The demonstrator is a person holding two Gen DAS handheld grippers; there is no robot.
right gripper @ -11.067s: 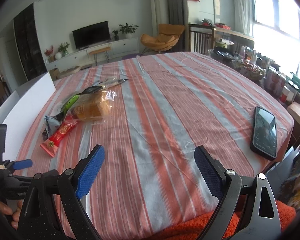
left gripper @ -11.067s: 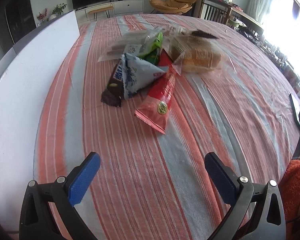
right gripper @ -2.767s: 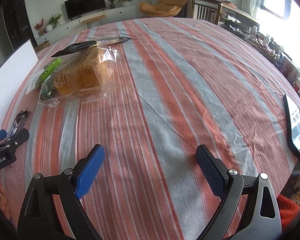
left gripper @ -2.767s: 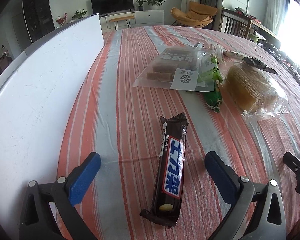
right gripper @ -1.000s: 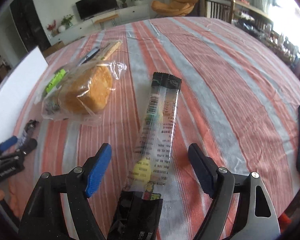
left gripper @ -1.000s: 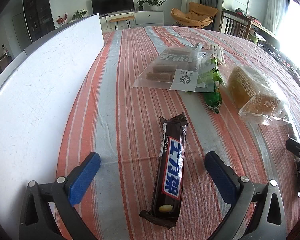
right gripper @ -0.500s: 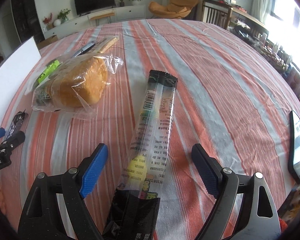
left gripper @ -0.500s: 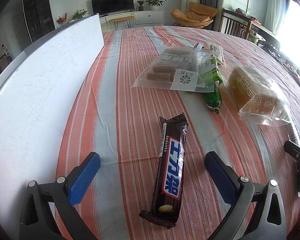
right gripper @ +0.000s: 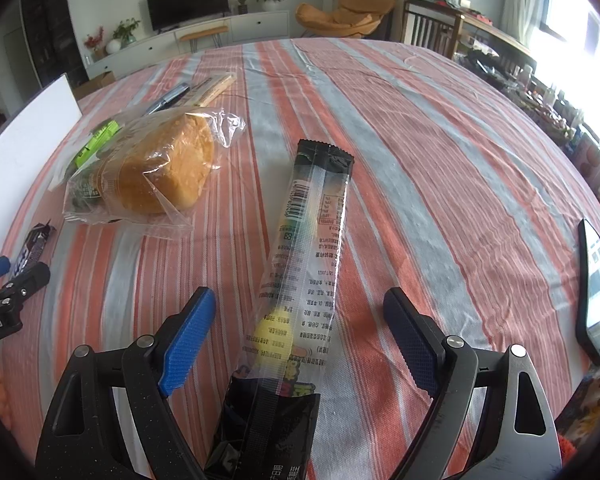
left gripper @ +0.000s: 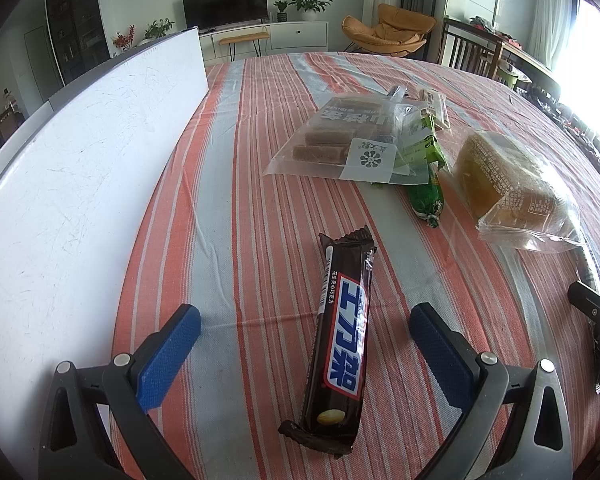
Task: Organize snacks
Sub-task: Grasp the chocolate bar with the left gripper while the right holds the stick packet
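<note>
**Snacks spread on striped table, both grippers wide and holding nothing**

On the striped table (left gripper: 260, 208), covered in an orange, grey and white cloth, the snacks lie separated. Left gripper (left gripper: 304, 334) hovers low over the near edge, blue-padded fingers (left gripper: 168, 350) spread wide, nothing gripped. Brown chocolate bar (left gripper: 342, 340) lies flat on the cloth in the gap between them, long axis pointing away, clear of both pads. White board (left gripper: 80, 168) stands upright along the table's left side.

Farther back in the left wrist view: clear bag of brown cake bars (left gripper: 348, 144), a green packet (left gripper: 424, 176) partly tucked under its right edge, and a bagged bread loaf (left gripper: 504, 184) just right of that. Thin stick packets (left gripper: 434, 106) lie behind the bag.

Right gripper (right gripper: 298, 330) also spread wide, empty-handed. Long clear-and-black stick snack (right gripper: 306, 264) lies on the cloth between its fingers (right gripper: 188, 338), running away from the camera and tilted slightly right, pads not touching it. Its near black end runs under the gripper body. Bread loaf sits up-left of it, apart. Chocolate bar's end and the left gripper's tip show at the far left edge. Smartphone (right gripper: 594, 284) lies near the table's right edge, well apart from the snacks.
</note>
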